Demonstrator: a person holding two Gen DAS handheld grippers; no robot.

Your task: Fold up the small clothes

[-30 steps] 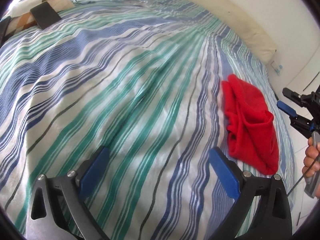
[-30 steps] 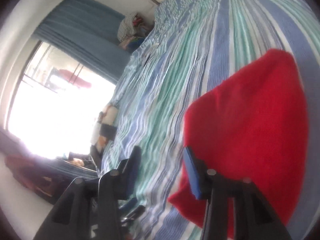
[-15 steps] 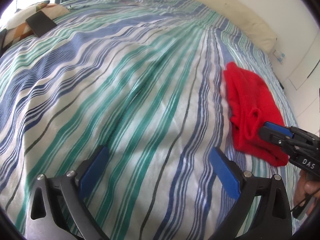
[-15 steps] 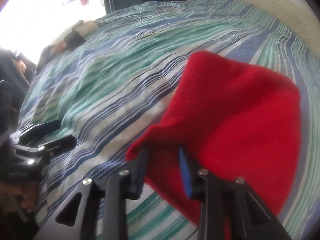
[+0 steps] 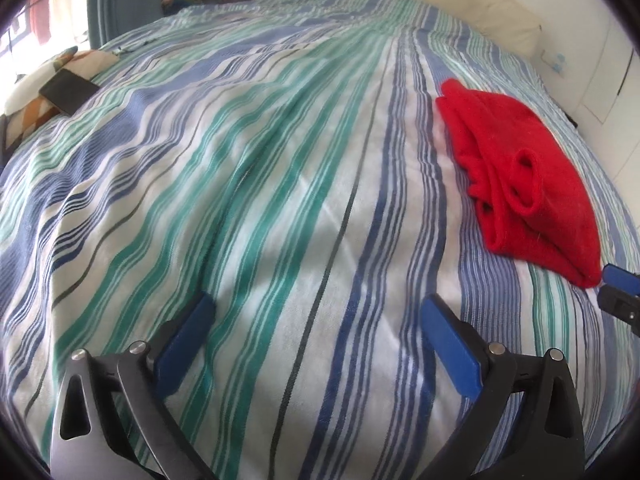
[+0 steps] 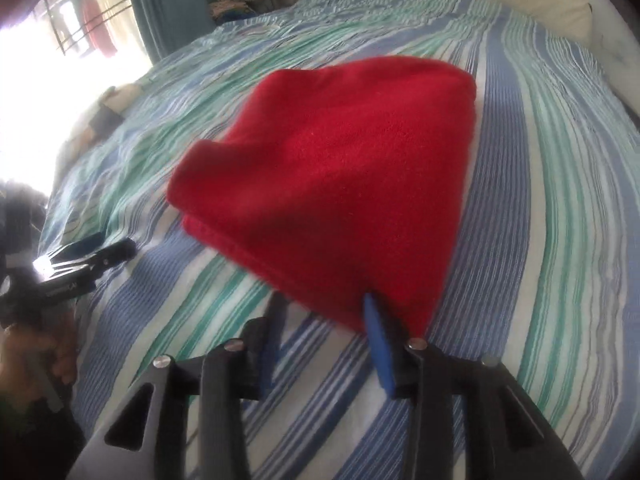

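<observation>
The left gripper (image 5: 316, 316) hovers low over the striped sheet (image 5: 260, 184) with its blue fingers (image 5: 188, 340) wide apart and nothing between them. The red cloth (image 5: 520, 176) lies folded on the sheet ahead and to the right of these fingers, well apart from them. Its layered edges and a small rolled loop face the left gripper; how many layers there are is hard to count. At the right border of the left wrist view only a blue tip and a bit of black frame of the right gripper (image 5: 618, 288) show, just beside the cloth's near corner; the rest is cut off.

In the right wrist view the right gripper (image 6: 324, 320) has its fingers apart, a clear gap between them. The right-hand finger (image 6: 378, 344) meets the near edge of the cloth (image 6: 340, 184), and whether its tip is touching, under or merely in front of the fabric cannot be told. The left-hand finger is dark and blurred. The cloth fills the middle of this view as a smooth folded slab just ahead of the fingers; its underside and far edge are hidden.

Far to the left of the right gripper, the left gripper (image 6: 100, 250) appears blurred, with a hand (image 6: 38, 356) on its handle, partly cut off by the frame. Beyond, a bright window washes out detail, and a dark flat object (image 5: 68, 90) rests on a patterned pillow (image 5: 32, 96) at the sheet's far left.
</observation>
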